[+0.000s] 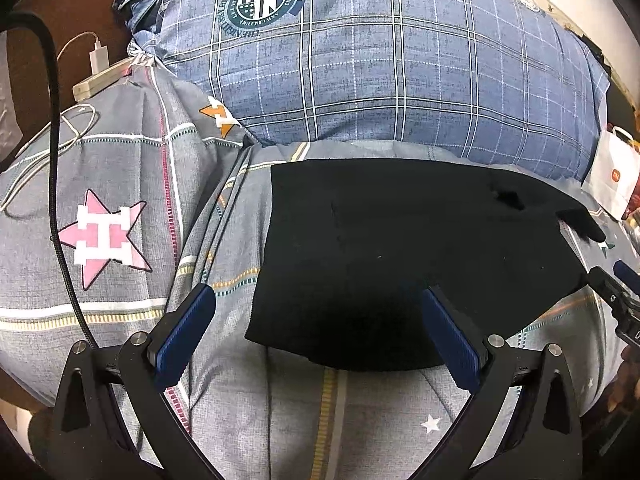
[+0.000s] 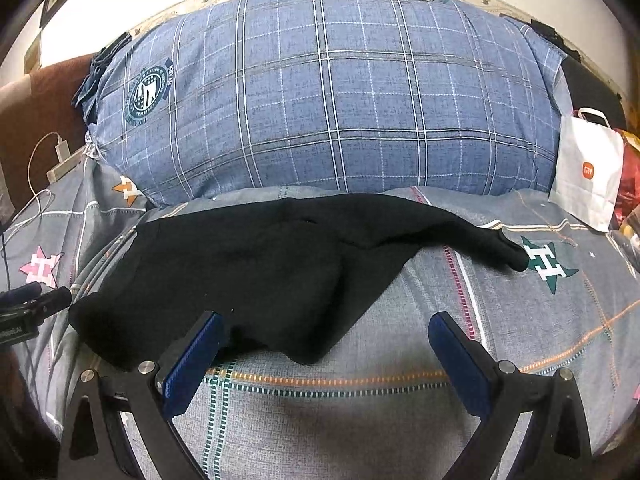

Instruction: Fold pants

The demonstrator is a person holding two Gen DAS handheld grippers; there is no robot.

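Note:
Black pants (image 1: 400,248) lie folded into a rough block on the grey patterned bedsheet (image 1: 120,160), just in front of the big blue plaid pillow. My left gripper (image 1: 320,300) hovers open over the near left part of the pants, nothing between its blue pads. In the right wrist view the same pants (image 2: 260,264) spread from lower left to a loose tip at the right. My right gripper (image 2: 326,328) is open above the near edge, its left pad over the cloth. Each gripper shows at the edge of the other's view: right gripper (image 1: 616,284), left gripper (image 2: 36,300).
A blue plaid pillow (image 2: 320,96) fills the back. A white paper bag (image 2: 588,172) stands at the right, with red packaging behind it. At the left lie a white power strip (image 1: 100,78), a charger and white cables; a black cable (image 1: 56,160) crosses the sheet.

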